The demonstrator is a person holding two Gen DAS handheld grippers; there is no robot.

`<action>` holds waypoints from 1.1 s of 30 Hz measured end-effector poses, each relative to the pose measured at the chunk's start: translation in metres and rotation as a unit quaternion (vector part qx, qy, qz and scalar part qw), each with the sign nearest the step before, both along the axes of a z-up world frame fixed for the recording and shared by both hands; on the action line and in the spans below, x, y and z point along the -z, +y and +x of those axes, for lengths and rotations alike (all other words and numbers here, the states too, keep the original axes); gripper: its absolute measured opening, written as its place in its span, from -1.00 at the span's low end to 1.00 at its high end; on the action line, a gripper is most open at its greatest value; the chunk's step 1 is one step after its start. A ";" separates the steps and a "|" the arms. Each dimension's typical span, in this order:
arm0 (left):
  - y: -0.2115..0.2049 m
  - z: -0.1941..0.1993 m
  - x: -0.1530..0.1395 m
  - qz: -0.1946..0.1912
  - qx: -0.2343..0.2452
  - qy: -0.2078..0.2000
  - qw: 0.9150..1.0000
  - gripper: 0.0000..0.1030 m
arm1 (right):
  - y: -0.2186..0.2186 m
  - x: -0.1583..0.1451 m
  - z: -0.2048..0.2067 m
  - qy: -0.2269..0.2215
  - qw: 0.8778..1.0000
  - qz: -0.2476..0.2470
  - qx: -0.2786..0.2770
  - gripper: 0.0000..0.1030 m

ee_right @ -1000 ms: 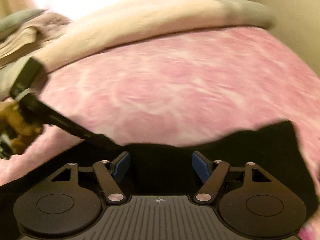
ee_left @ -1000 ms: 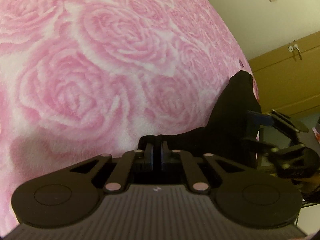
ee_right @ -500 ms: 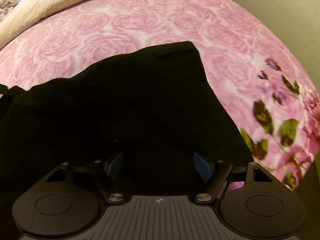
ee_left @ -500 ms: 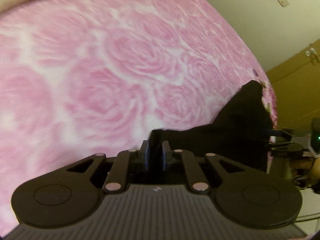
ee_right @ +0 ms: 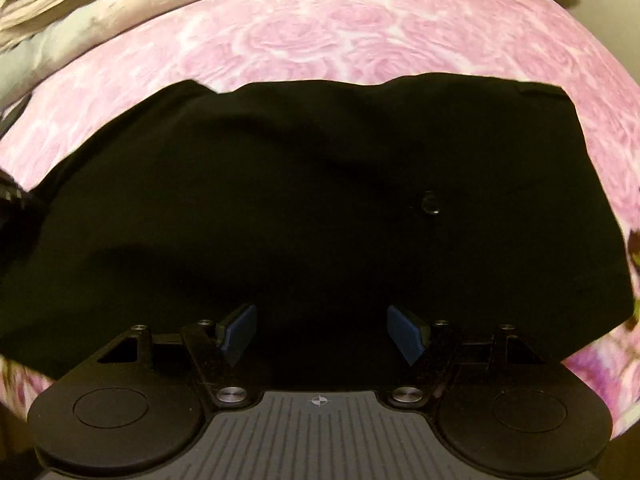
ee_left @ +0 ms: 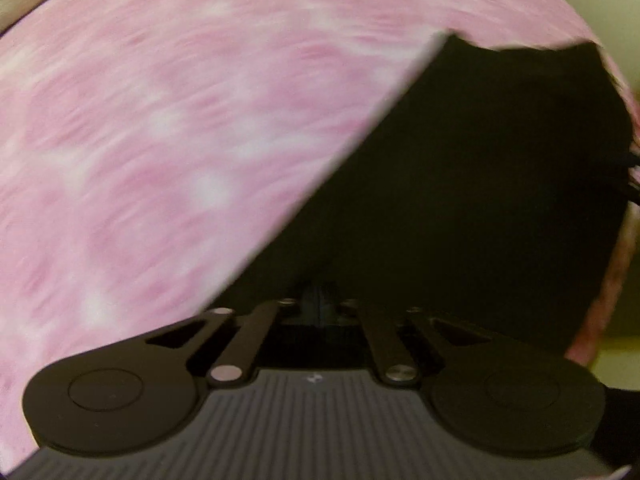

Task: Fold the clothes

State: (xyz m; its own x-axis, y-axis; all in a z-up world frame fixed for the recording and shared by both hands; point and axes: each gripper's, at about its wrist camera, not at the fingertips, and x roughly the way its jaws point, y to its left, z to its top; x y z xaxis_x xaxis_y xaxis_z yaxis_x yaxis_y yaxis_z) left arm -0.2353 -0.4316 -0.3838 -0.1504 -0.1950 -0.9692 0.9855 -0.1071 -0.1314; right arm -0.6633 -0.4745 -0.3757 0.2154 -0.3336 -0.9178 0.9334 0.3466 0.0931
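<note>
A black garment (ee_right: 300, 200) lies spread on a pink rose-print bed cover (ee_right: 320, 40); a small button (ee_right: 430, 203) shows on it. My right gripper (ee_right: 322, 328) hovers over its near part, open, with the blue pads (ee_right: 236, 332) wide apart and nothing between them. In the blurred left wrist view the black garment (ee_left: 480, 180) fills the right half over the pink cover (ee_left: 160, 140). My left gripper (ee_left: 318, 296) has its jaws closing to a pinch on the garment's cloth, and the fingertips are lost against the dark fabric.
Beige and grey bedding (ee_right: 120, 12) is heaped along the far edge of the bed. The cover's green leaf print (ee_right: 634, 252) marks the right edge. A pale wall (ee_left: 592, 8) rises beyond the bed.
My left gripper has swung fast across the bed with the cloth, and the garment now fills far more of its view. My right gripper has moved over the garment, staying open.
</note>
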 end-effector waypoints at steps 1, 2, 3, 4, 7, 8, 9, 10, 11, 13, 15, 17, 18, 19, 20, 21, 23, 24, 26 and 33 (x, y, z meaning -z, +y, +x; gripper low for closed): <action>0.006 0.012 -0.002 -0.001 -0.013 -0.006 1.000 -0.95 | 0.001 0.000 0.001 0.008 1.000 0.001 -0.011 0.46; 0.012 0.023 -0.005 -0.001 -0.022 -0.013 1.000 -0.95 | 0.001 0.000 0.002 0.013 1.000 0.003 -0.016 0.46; 0.018 0.032 -0.007 -0.001 -0.029 -0.023 0.999 -0.92 | 0.001 0.000 0.004 0.018 1.000 0.005 -0.022 0.46; 0.024 0.040 -0.008 0.000 -0.034 -0.037 0.999 -0.89 | 0.000 -0.001 0.006 0.024 0.999 0.008 -0.025 0.46; 0.045 0.062 -0.015 -0.003 -0.049 -0.058 0.997 -0.89 | -0.005 -0.005 0.018 0.044 0.999 0.017 -0.007 0.46; 0.056 0.070 -0.019 -0.006 -0.058 -0.055 0.997 -0.89 | -0.004 -0.008 0.022 0.041 0.999 0.018 0.000 0.46; 0.066 0.078 -0.022 -0.008 -0.067 -0.051 0.996 -0.88 | -0.003 -0.012 0.028 0.037 0.999 0.017 0.006 0.46; 0.076 0.085 -0.025 -0.011 -0.076 -0.048 0.996 -0.87 | -0.001 -0.016 0.034 0.032 0.999 0.016 0.010 0.46; 0.086 0.092 -0.028 -0.012 -0.082 -0.046 0.995 -0.85 | 0.003 -0.020 0.043 0.028 0.999 0.014 0.009 0.46; 0.108 0.108 -0.030 -0.008 -0.082 -0.043 0.996 -0.84 | 0.013 -0.025 0.065 0.022 1.000 0.016 0.008 0.46; 0.129 0.127 -0.026 -0.002 -0.076 -0.038 0.996 -0.84 | 0.026 -0.029 0.091 0.019 1.000 0.021 0.013 0.46; 0.155 0.150 -0.022 0.001 -0.069 -0.039 0.997 -0.83 | 0.042 -0.034 0.120 0.018 0.999 0.020 0.018 0.46; 0.169 0.162 -0.021 0.000 -0.063 -0.043 0.997 -0.80 | 0.054 -0.038 0.135 0.021 0.999 0.018 0.019 0.46; 0.183 0.174 -0.019 0.000 -0.057 -0.046 0.997 -0.80 | 0.064 -0.041 0.150 0.024 0.999 0.017 0.019 0.46; 0.197 0.186 -0.018 -0.001 -0.051 -0.053 0.997 -0.81 | 0.074 -0.044 0.165 0.025 0.999 0.016 0.018 0.46; 0.211 0.198 -0.017 0.000 -0.045 -0.062 0.997 -0.81 | 0.086 -0.047 0.181 0.027 0.999 0.015 0.016 0.46; 0.237 0.226 -0.018 0.003 -0.047 -0.073 0.996 -0.80 | 0.107 -0.054 0.209 0.029 0.999 0.008 0.016 0.46; 0.248 0.239 -0.021 0.007 -0.056 -0.081 0.995 -0.80 | 0.116 -0.057 0.223 0.028 0.999 0.007 0.019 0.46; 0.268 0.260 -0.031 0.007 -0.067 -0.091 0.994 -0.81 | 0.133 -0.065 0.250 0.022 0.999 0.010 0.028 0.46; 0.323 0.289 -0.084 -0.016 -0.091 -0.077 0.993 -0.77 | 0.164 -0.100 0.318 0.004 1.000 0.011 -0.014 0.46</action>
State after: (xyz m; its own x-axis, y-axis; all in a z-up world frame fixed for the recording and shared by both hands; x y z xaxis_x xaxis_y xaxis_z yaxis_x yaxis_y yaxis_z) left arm 0.0535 -0.1090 -0.2998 0.0390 -0.2369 -0.9708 0.9971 0.0727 0.0223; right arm -0.3454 -0.3102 -0.2752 0.2176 -0.3070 -0.9265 0.9241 0.3702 0.0943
